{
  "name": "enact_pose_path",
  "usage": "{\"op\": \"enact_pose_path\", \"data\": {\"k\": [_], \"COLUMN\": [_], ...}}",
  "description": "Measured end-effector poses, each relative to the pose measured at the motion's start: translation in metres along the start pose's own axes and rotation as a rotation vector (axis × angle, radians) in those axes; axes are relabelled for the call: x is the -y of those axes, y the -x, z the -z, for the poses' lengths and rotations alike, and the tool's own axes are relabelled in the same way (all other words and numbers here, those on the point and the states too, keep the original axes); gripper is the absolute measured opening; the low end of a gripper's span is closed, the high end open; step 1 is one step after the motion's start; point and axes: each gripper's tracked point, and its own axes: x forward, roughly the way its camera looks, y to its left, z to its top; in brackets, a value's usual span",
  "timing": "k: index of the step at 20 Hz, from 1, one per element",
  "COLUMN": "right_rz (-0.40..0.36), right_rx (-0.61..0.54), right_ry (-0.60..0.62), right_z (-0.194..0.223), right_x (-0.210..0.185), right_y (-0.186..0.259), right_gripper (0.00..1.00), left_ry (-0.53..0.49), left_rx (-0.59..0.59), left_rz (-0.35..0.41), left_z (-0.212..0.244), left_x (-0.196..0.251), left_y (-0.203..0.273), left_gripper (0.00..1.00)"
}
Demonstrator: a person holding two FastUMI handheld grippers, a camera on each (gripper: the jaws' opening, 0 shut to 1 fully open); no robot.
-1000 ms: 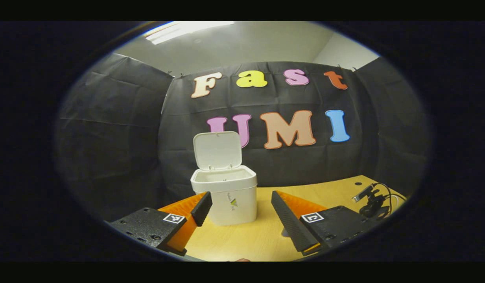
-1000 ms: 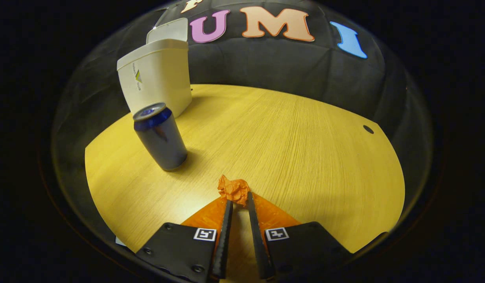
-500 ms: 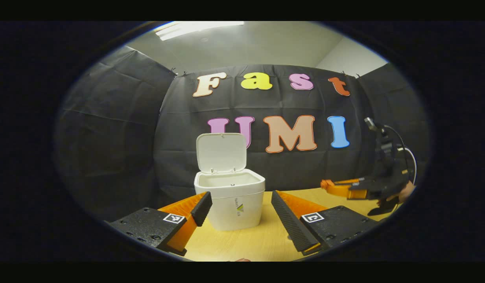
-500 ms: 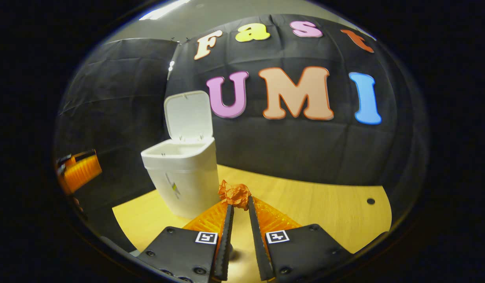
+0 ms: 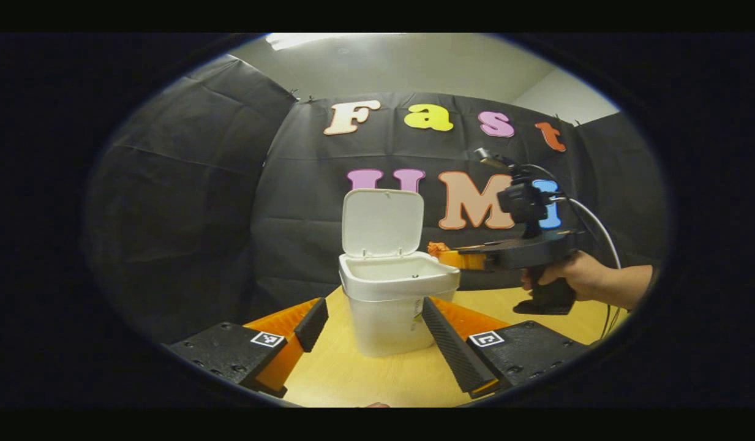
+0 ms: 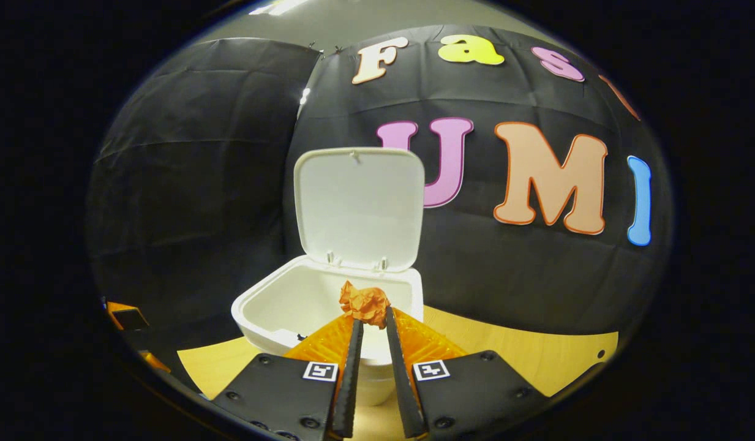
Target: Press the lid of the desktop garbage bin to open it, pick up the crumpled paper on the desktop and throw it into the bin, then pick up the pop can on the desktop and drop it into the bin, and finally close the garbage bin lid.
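Now carried up over the open bin (image 6: 273, 309): crumpled paper (image 6: 365, 304) pinched in right gripper (image 6: 370, 318). Left gripper (image 5: 372, 315) wide, at 6 o'clock.

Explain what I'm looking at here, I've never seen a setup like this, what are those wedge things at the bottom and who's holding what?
A person holds a hand-held two-finger gripper in each hand, each carrying its own camera. The wedges are that gripper's fingers. In the left gripper view, the left gripper is open, facing a white bin on a wooden table; a hand holds the other gripper. In the right gripper view, the right gripper pinches crumpled orange paper over the bin's opening, its lid standing open.
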Motion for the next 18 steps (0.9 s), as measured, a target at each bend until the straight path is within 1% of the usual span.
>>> {"op": "enact_pose_path", "data": {"k": [2, 3, 4, 5, 6, 8, 10, 12, 15, 18], "right_rz": [0.013, 0.009, 0.011, 0.027, 0.037, 0.04, 0.042, 0.059, 0.121, 0.219], "right_rx": [-0.046, -0.075, -0.049, -0.045, -0.036, -0.032, -0.014, 0.035, 0.114, 0.152], "right_ry": [-0.014, -0.026, -0.027, -0.02, -0.005, 0.019, 0.022, 0.017, 0.002, -0.032], "right_z": [0.012, 0.016, 0.011, 0.01, 0.008, 0.008, 0.001, -0.008, -0.017, -0.005], "right_x": [-0.003, -0.005, -0.005, -0.003, 0.001, 0.005, 0.012, 0.029, 0.078, 0.141], "right_y": [-0.016, -0.015, -0.017, -0.014, -0.013, -0.006, 0.01, 0.038, 0.096, 0.159], "right_gripper": [0.31, 0.31, 0.43, 0.44, 0.55, 0.78, 0.8, 0.8, 0.81, 0.81], "left_ry": [0.002, 0.003, 0.003, 0.003, 0.002, 0.0, 0.002, 0.008, 0.014, 0.012], "left_rx": [-0.007, -0.015, -0.019, -0.02, -0.021, -0.022, -0.026, -0.025, -0.02, -0.05], "left_rz": [-0.001, 0.001, 0.002, 0.004, 0.008, 0.022, 0.045, 0.086, 0.171, 0.233], "left_z": [0.005, 0.007, 0.009, 0.009, 0.01, 0.013, 0.016, 0.019, 0.034, 0.065], "left_x": [-0.005, -0.006, -0.006, -0.005, -0.002, 0.003, 0.02, 0.046, 0.092, 0.141], "left_y": [0.0, 0.0, -0.001, -0.001, -0.001, -0.002, -0.004, -0.008, -0.012, -0.012], "left_gripper": [0.93, 0.93, 0.93, 0.94, 0.92, 0.93, 0.93, 0.93, 0.93, 0.93]}}
